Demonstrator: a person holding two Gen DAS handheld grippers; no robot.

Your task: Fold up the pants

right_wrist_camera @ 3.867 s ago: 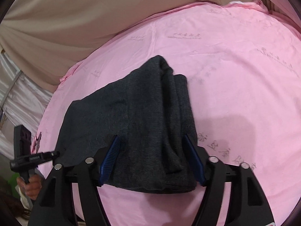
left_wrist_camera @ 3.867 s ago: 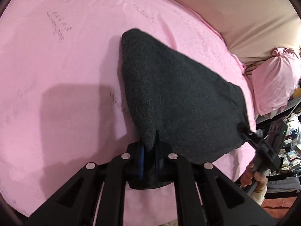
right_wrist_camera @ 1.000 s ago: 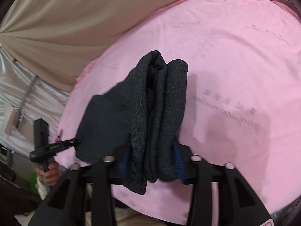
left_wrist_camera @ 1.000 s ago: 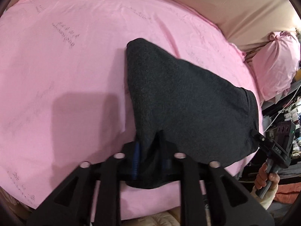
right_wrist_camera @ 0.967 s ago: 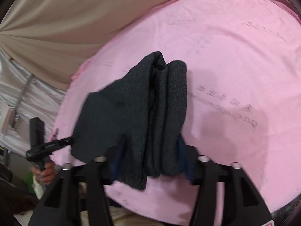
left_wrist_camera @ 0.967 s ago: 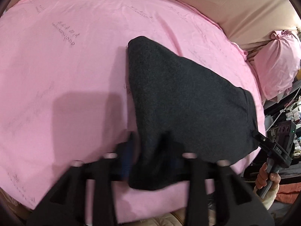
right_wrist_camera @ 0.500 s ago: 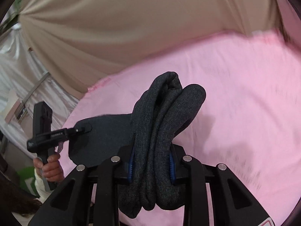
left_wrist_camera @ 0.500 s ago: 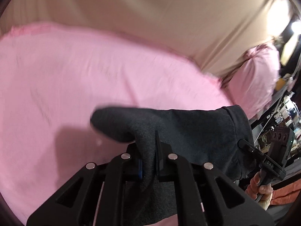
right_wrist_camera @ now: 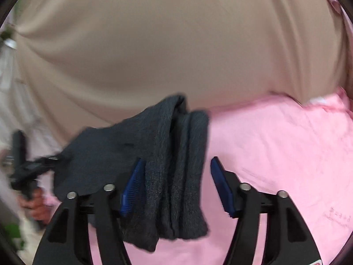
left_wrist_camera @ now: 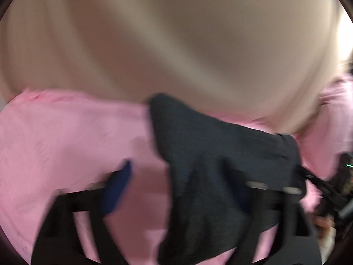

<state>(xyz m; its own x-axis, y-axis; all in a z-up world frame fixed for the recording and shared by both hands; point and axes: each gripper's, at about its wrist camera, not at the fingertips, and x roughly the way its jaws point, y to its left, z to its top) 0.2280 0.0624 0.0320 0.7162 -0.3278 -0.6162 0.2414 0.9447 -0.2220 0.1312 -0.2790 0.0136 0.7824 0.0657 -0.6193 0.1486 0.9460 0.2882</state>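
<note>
The folded dark grey pants [left_wrist_camera: 216, 167] hang in front of the pink bed sheet [left_wrist_camera: 55, 141], blurred by motion. My left gripper [left_wrist_camera: 176, 190] has its jaws spread wide, with the cloth draped between them and over the right finger. In the right wrist view the pants [right_wrist_camera: 174, 165] hang as a thick folded bundle between the blue pads [right_wrist_camera: 132, 187] of my right gripper [right_wrist_camera: 176, 187], whose jaws are apart and not pressing the cloth. The other gripper and hand show at the left edge of this view [right_wrist_camera: 24, 167].
A beige curtain [right_wrist_camera: 176, 44] fills the upper half of both views. The pink sheet [right_wrist_camera: 286, 154] spreads to the right. A pink pillow [left_wrist_camera: 331, 110] lies at the right edge of the left wrist view.
Both grippers have gone from shut on the pants to open. Both cameras have tilted up, so more curtain and less bed shows. The pants have been lifted off the sheet.
</note>
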